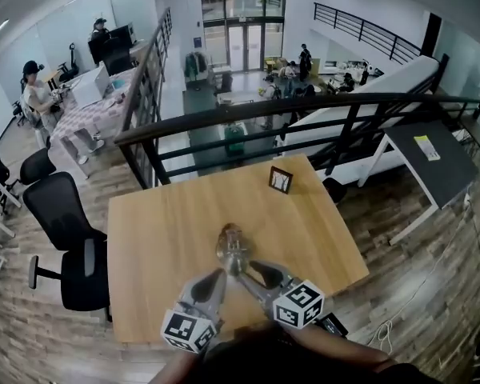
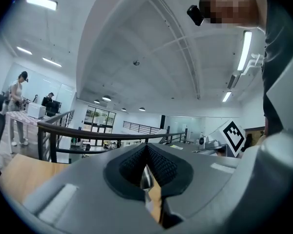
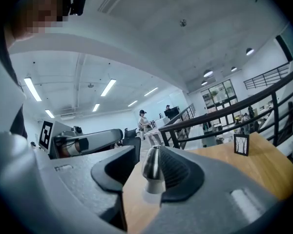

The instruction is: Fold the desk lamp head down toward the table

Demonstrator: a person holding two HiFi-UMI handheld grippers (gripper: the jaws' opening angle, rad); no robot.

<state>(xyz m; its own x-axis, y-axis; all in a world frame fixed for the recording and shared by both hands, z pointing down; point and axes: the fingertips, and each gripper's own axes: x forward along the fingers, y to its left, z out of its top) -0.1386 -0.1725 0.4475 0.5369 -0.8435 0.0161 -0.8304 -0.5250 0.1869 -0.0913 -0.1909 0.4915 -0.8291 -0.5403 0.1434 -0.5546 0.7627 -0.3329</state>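
Note:
The small desk lamp [image 1: 232, 245], with its shiny metal head, stands near the front of the wooden table [image 1: 160, 238]. Both grippers point at it from the near side. My left gripper [image 1: 220, 277] is just left of it. In the left gripper view its jaws [image 2: 146, 147] meet at the tips, and a sliver of the lamp [image 2: 146, 179] shows in the slit. My right gripper [image 1: 252, 272] is open. In the right gripper view the lamp head [image 3: 152, 165] stands between its jaws [image 3: 147, 156], close to the right pad and apart from the left one.
A small framed picture [image 1: 281, 180] stands at the table's far edge. A black railing [image 1: 304, 110] runs behind the table, above a lower floor with people at desks. A black office chair [image 1: 72, 230] is to the left of the table. A grey desk [image 1: 432, 154] stands at the right.

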